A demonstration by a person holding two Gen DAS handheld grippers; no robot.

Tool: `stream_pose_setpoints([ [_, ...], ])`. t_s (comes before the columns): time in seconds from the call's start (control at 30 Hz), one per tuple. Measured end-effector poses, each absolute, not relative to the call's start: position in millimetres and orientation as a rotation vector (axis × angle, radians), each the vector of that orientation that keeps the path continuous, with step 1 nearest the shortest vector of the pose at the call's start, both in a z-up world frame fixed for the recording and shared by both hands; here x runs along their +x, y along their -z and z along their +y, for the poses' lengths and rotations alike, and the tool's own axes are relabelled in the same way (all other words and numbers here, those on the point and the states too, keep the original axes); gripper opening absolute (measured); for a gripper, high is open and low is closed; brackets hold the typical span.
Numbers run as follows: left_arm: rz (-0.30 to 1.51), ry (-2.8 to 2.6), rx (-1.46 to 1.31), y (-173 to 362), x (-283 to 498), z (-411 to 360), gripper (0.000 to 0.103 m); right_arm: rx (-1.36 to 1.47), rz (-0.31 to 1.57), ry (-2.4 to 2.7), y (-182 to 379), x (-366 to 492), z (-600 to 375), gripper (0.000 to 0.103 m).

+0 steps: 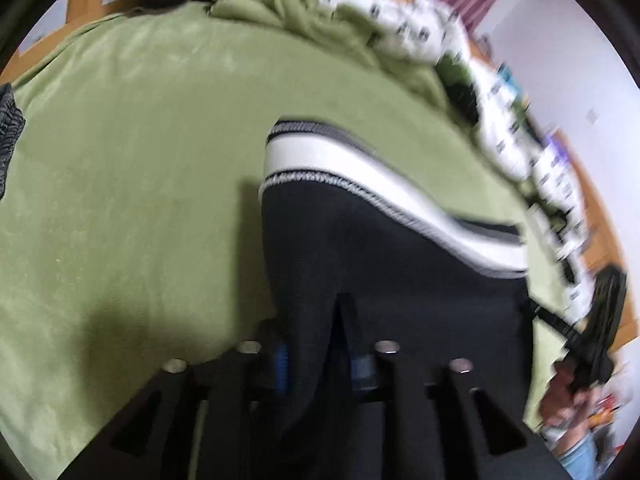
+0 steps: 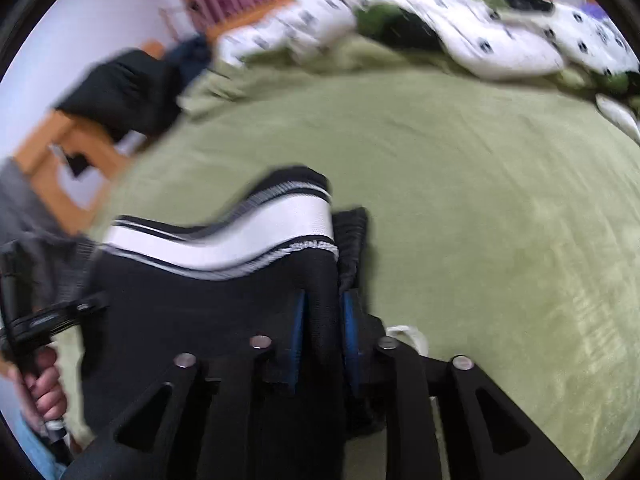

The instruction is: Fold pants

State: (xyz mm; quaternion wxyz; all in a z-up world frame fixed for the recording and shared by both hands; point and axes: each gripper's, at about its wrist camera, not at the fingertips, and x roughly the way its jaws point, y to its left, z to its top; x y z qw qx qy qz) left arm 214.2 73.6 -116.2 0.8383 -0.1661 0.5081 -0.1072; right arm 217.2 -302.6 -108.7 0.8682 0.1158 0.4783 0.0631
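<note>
Black pants (image 1: 360,264) with a white, striped waistband (image 1: 320,156) hang between both grippers above a green bedspread (image 1: 140,160). My left gripper (image 1: 316,356) is shut on the pants' left side, the fabric pinched between its blue pads. My right gripper (image 2: 322,332) is shut on the pants (image 2: 200,304) at their right side, just under the waistband (image 2: 240,236). The right gripper also shows at the right edge of the left wrist view (image 1: 592,344); the left one shows at the left edge of the right wrist view (image 2: 36,320). Both views are motion-blurred.
A rumpled white patterned duvet (image 2: 460,28) and green blanket (image 1: 288,12) lie along the bed's far side. A wooden bed frame (image 2: 60,160) carries dark clothes (image 2: 128,88). Grey cloth (image 1: 10,120) lies at the bed's left edge. White wall beyond.
</note>
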Motion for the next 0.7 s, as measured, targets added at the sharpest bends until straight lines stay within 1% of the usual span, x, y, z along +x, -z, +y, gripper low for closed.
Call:
stream_pose_setpoints([
  [0.03,1.083,0.214,-0.339,118,215,75,0.040,0.267,0.995,-0.127,109,217,-307,0.039],
  [0.07,1.082,0.199,-0.342,118,215,79,0.042,0.281,0.988,-0.121,105,218,-309,0.043],
  [0.13,1.069,0.180,-0.372,114,214,90,0.049,0.275,0.939,-0.121,87,217,-307,0.045],
  [0.17,1.060,0.176,-0.386,113,213,94,0.059,0.256,0.902,-0.118,80,215,-307,0.045],
  [0.2,1.031,0.172,-0.416,109,213,100,0.063,0.228,0.848,-0.118,70,215,-302,0.045],
  [0.27,0.987,0.157,-0.449,104,214,111,0.063,0.202,0.832,-0.133,65,223,-291,0.047],
  [0.37,0.967,0.135,-0.443,103,215,118,0.063,0.132,0.903,-0.106,80,252,-274,0.048],
  [0.4,0.965,0.126,-0.431,103,215,118,0.063,0.127,0.925,-0.118,91,258,-271,0.047],
  [0.43,0.961,0.121,-0.417,103,214,117,0.063,0.136,0.927,-0.146,97,259,-268,0.033],
  [0.47,0.948,0.123,-0.391,101,213,115,0.063,0.135,0.917,-0.160,97,256,-268,0.030],
  [0.5,0.937,0.124,-0.369,99,213,113,0.063,0.134,0.901,-0.174,92,252,-272,0.021],
  [0.53,0.921,0.124,-0.348,95,213,110,0.063,0.165,0.883,-0.208,81,249,-279,0.017],
  [0.6,0.857,0.136,-0.309,84,207,103,0.063,0.236,0.826,-0.240,62,240,-291,0.016],
  [0.63,0.831,0.145,-0.299,78,204,101,0.063,0.200,0.818,-0.207,60,239,-291,0.016],
  [0.67,0.797,0.165,-0.288,71,202,94,0.063,0.148,0.827,-0.164,63,242,-288,0.016],
  [0.7,0.781,0.178,-0.284,67,202,90,0.063,0.102,0.873,-0.110,79,250,-288,0.016],
])
